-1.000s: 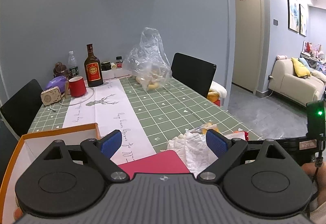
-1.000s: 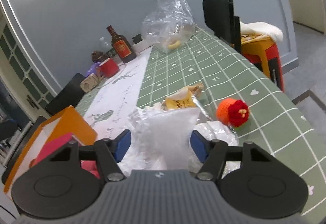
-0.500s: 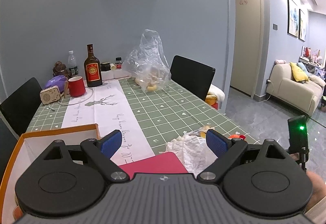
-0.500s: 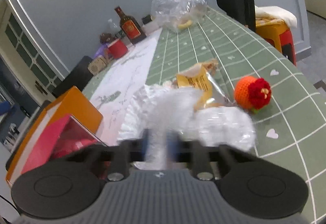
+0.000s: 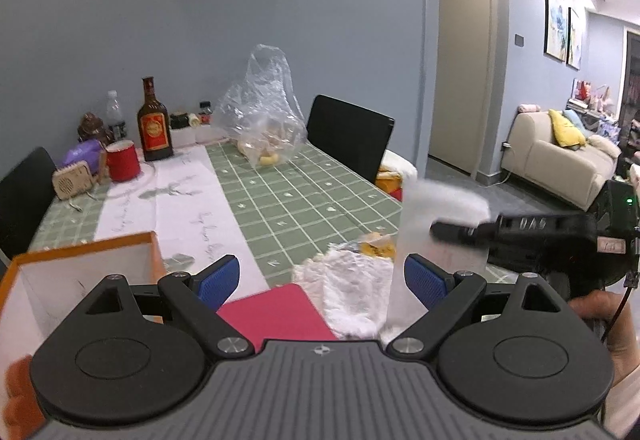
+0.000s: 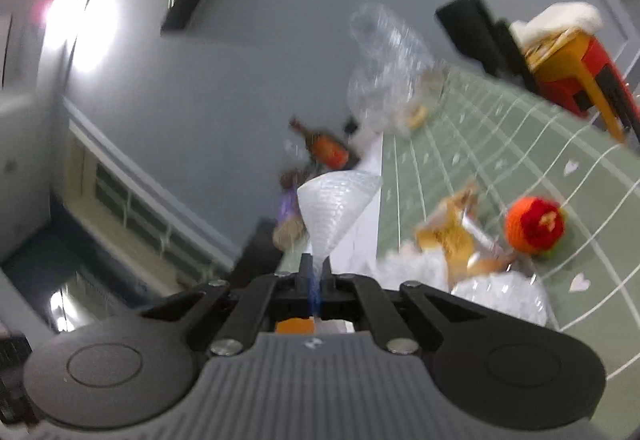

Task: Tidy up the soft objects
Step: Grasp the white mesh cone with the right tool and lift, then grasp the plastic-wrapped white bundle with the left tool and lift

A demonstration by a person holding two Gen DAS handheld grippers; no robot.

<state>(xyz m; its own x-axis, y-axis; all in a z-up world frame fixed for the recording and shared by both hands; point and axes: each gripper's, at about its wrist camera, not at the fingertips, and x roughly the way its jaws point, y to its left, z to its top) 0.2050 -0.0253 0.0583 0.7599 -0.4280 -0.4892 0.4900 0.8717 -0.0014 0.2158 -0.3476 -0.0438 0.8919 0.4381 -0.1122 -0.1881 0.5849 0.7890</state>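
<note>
In the right wrist view my right gripper (image 6: 316,268) is shut on a corner of a translucent white foam sheet (image 6: 334,208), lifted off the table and fanning out ahead of the fingers. From the left wrist view, that sheet (image 5: 436,216) hangs at the right gripper (image 5: 436,228), above a crumpled white soft pile (image 5: 352,288). My left gripper (image 5: 322,280) stands open with nothing between its pads, over a red lid (image 5: 276,314) beside the orange box (image 5: 80,252). A knitted orange-and-red ball (image 6: 534,224) and a yellow snack packet (image 6: 452,232) lie on the green tablecloth.
At the table's far end stand a clear plastic bag (image 5: 264,120), a brown bottle (image 5: 154,124), a red mug (image 5: 122,160) and a small speaker (image 5: 72,180). A black chair (image 5: 348,136) flanks the right side. A hand (image 5: 600,308) holds the right gripper.
The right gripper closed on the white sheet, then rose with it and rolled, so its view is tilted. The left gripper stayed open and nearly still.
</note>
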